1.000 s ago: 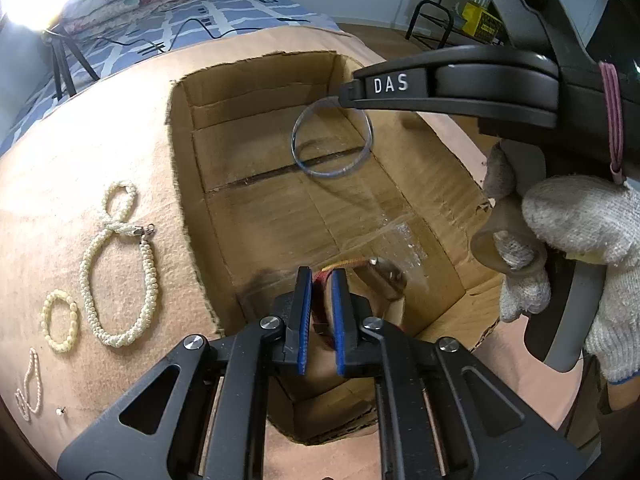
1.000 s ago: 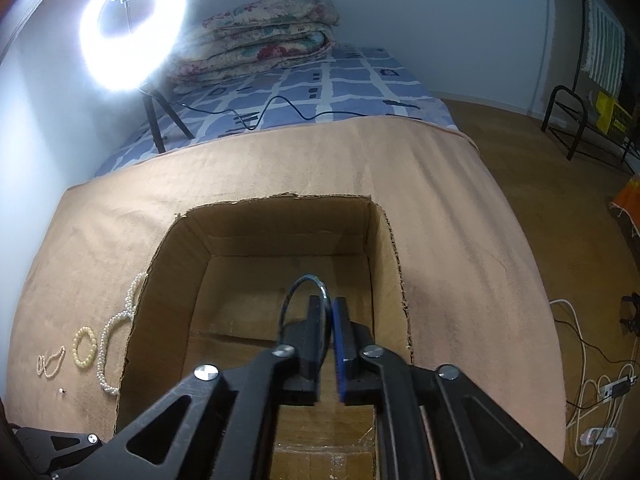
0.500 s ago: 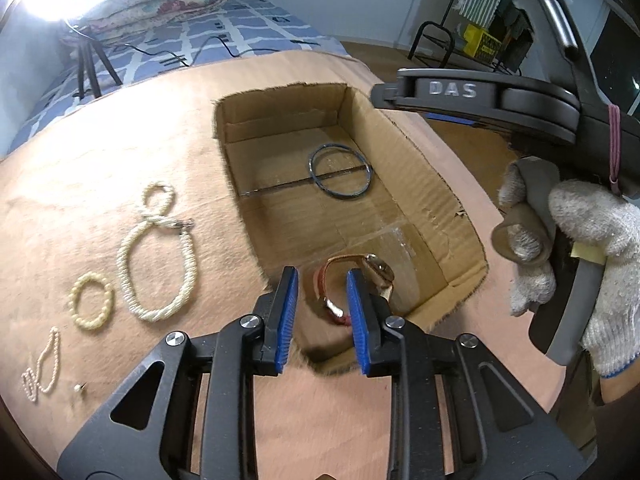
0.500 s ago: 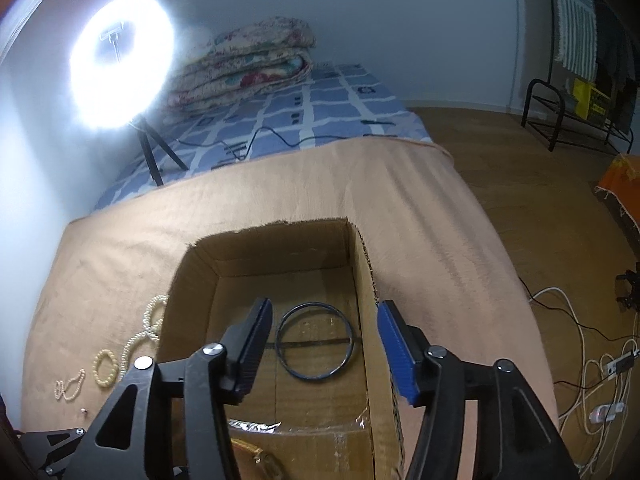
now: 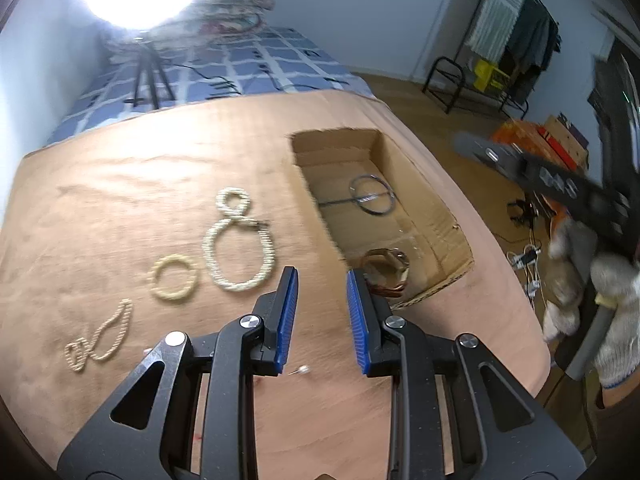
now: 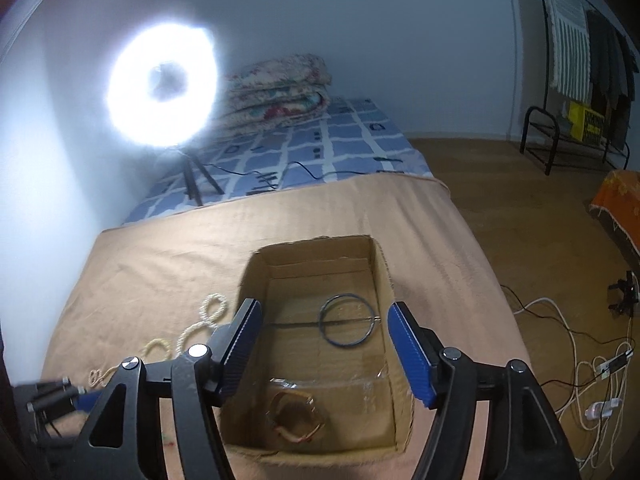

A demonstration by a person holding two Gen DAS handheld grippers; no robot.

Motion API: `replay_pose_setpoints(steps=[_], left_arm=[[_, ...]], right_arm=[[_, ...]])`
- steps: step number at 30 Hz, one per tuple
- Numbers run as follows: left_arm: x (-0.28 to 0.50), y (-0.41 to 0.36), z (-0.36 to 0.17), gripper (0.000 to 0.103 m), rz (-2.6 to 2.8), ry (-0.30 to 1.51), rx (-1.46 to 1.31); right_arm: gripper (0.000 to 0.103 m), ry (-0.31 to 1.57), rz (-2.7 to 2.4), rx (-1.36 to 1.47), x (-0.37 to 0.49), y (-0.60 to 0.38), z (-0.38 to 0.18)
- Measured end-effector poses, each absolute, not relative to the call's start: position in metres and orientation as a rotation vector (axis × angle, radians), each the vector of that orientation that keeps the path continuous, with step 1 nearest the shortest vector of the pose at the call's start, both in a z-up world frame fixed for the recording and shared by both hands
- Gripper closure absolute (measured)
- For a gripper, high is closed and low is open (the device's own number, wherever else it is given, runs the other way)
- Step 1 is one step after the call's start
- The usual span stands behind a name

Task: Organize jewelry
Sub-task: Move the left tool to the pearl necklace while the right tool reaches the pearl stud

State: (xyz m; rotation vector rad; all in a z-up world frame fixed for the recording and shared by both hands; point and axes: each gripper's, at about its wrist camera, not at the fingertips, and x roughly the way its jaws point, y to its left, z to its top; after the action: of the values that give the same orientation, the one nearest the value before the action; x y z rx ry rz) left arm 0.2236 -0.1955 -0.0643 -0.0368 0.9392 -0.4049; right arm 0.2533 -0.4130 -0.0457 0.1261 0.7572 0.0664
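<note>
Cardboard fills the right half of our left wrist view: an open box [image 5: 424, 204] sunk into the tan cloth [image 5: 120, 200] that covers the bed, with a dark thin bangle [image 5: 372, 199] lying flat on its floor toward the far end and a brown-strapped watch [image 5: 386, 270] at the near end, partly behind our finger. Our left gripper [image 5: 322, 292] hangs over the cloth just beside the box's near left corner, its blue pads a modest way apart with nothing between them. On the cloth to the left lie a long pearl necklace [image 5: 238, 248] looped in a figure eight, a small cream bead bracelet [image 5: 173, 278] just beside it, a thin pearl chain [image 5: 100, 338] nearer the edge, and a tiny pearl stud [image 5: 302, 369] close under our left finger. At the far right a gloved hand [image 5: 608, 292] grips the other tool, blurred. From our right wrist view, the right gripper [image 6: 324, 344] sits above the box [image 6: 384, 276], its jaws wide and opening further, empty; the bangle [image 6: 347, 320] shows on the floor between the pads, well below them, and the watch [image 6: 296, 416] lies nearer, under clear tape or film. Part of the necklace [image 6: 202, 320] shows left of the box, and a ring light [image 6: 162, 84] glares behind.
</note>
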Motion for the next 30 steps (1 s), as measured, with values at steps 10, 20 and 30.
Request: replay_pose_setpoints(steps=[10, 20, 30], left_arm=[[0.217, -0.091, -0.052, 0.078, -0.293, 0.925, -0.108], [0.224, 0.011, -0.094, 0.068, -0.173, 0.987, -0.190], [0.242, 0.039, -0.142, 0.068, -0.196, 1.087, -0.169]], right_arm=[[0.034, 0.718, 0.172, 0.100, 0.187, -0.369, -0.026], [0.034, 0.799, 0.274, 0.133, 0.140, -0.323, -0.057], [0.034, 0.887, 0.323, 0.055, 0.129, -0.289, -0.102]])
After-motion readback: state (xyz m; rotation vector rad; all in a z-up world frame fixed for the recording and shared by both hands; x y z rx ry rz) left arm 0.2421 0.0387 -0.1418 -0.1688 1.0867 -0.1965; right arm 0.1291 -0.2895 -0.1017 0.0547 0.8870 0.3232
